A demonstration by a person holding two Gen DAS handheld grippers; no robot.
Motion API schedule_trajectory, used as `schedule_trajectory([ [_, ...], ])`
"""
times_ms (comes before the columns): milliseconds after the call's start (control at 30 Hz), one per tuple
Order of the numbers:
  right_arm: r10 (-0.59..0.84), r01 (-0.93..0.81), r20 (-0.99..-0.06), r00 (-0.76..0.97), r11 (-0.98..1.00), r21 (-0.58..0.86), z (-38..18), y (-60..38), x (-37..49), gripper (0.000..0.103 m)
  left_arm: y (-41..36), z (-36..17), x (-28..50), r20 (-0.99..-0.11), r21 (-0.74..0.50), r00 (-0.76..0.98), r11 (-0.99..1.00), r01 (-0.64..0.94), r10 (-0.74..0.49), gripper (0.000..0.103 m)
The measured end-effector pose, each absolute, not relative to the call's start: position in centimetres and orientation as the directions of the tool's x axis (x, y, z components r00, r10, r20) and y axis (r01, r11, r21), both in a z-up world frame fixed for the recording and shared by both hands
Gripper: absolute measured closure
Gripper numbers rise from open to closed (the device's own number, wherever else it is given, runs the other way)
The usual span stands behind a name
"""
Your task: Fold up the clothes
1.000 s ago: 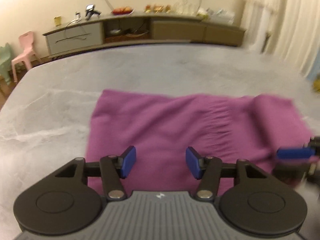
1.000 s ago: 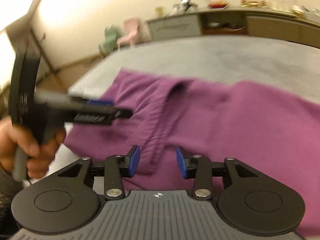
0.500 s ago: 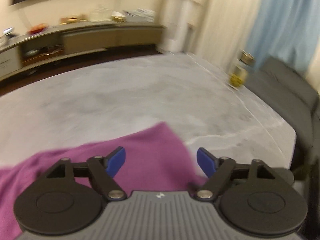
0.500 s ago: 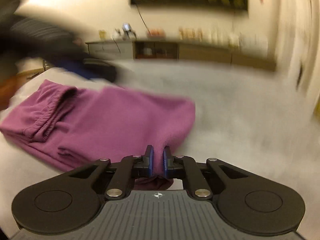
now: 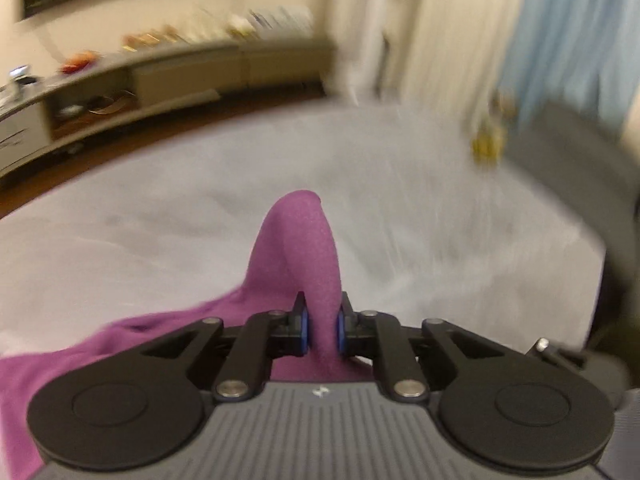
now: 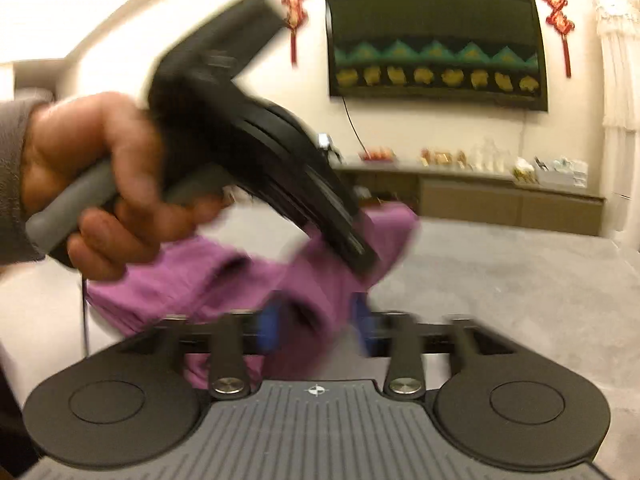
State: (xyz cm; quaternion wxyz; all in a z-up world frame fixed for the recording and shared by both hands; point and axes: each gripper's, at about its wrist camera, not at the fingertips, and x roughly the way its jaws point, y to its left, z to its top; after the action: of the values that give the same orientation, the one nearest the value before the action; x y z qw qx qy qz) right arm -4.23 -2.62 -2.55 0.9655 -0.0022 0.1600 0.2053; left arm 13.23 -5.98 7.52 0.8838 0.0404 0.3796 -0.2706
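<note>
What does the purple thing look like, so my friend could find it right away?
Look at the big grey table in front of the long sideboard. On it lies the purple garment, soft and rumpled. One end is lifted, pinched in the left hand-held gripper. It is the only purple thing there; everything around it is grey, black or beige.

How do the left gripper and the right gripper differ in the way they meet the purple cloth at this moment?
The left gripper has its jaws shut on a narrow fold of the purple cloth; the right gripper has its blue pads wide apart, with cloth lying loosely between them. The left gripper's view is sharp at the pads; the right gripper's pads are blurred. Both are over the same cloth above the grey table.
</note>
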Motion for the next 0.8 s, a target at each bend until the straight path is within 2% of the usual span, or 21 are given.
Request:
schedule_trajectory([
  [67,0.445,-0.441,-0.276,0.852,0.894,0.080,-1.9,-3.2,-5.1,0.047,0.2,9.3,12.0,-0.645,-0.170,0.634,0.890,0.424,-0.425,0.091],
  [133,0.484,-0.485,-0.290,0.825,0.871,0.073,-1.9,-2.4,-5.1,0.047,6.8,9.3,11.4,-0.634,-0.172,0.696,0.940,0.296,-0.336,0.088],
  [167,0.504,-0.509,-0.305,0.808,0.858,0.071,-1.9,-1.8,-4.9,0.047,10.3,7.7,11.8,-0.660,-0.157,0.704,0.965,0.212,-0.262,0.086],
  [233,0.548,-0.565,-0.343,0.763,0.823,0.059,-2.0,1.2,-3.5,0.047,15.4,3.7,12.8,-0.703,-0.220,0.679,0.973,0.076,-0.212,0.070],
  [300,0.592,-0.627,-0.382,0.709,0.778,0.043,-1.9,4.6,-2.1,0.047,18.7,0.5,12.7,-0.728,-0.241,0.671,0.969,-0.055,-0.143,0.070],
  [367,0.604,-0.675,-0.437,0.666,0.737,-0.010,-2.8,8.3,-0.7,0.048,20.7,-1.2,11.6,-0.699,-0.322,0.696,0.941,-0.104,-0.162,0.065],
  [467,0.554,-0.695,-0.538,0.635,0.713,-0.087,-4.5,11.8,2.0,0.052,20.5,-2.8,10.8,-0.720,-0.356,0.665,0.928,-0.110,-0.197,0.064],
  [533,0.483,-0.660,-0.596,0.642,0.743,-0.109,-4.5,10.9,4.8,0.053,19.0,-2.9,10.4,-0.735,-0.337,0.641,0.939,-0.062,-0.221,0.063],
  [567,0.447,-0.638,-0.622,0.643,0.762,-0.112,-4.4,10.0,6.4,0.053,17.4,-3.1,10.1,-0.730,-0.354,0.628,0.935,-0.008,-0.271,0.063],
  [600,0.367,-0.571,-0.629,0.685,0.807,-0.151,-4.1,8.4,8.3,0.052,15.9,-3.3,9.7,-0.723,-0.371,0.612,0.928,0.048,-0.320,0.059],
  [633,0.283,-0.499,-0.632,0.721,0.845,-0.191,-3.7,6.8,10.1,0.052,14.1,-3.1,9.2,-0.708,-0.375,0.595,0.917,0.137,-0.379,0.061],
  [733,-0.012,-0.250,-0.619,0.785,0.908,-0.336,-4.0,1.8,14.1,0.052,11.4,-1.8,8.6,-0.659,-0.340,0.626,0.908,0.246,-0.417,0.064],
  [800,-0.025,-0.184,-0.597,0.802,0.940,-0.286,-2.5,-0.2,13.4,0.052,11.9,-1.7,9.1,-0.642,-0.370,0.641,0.902,0.223,-0.422,0.064],
])
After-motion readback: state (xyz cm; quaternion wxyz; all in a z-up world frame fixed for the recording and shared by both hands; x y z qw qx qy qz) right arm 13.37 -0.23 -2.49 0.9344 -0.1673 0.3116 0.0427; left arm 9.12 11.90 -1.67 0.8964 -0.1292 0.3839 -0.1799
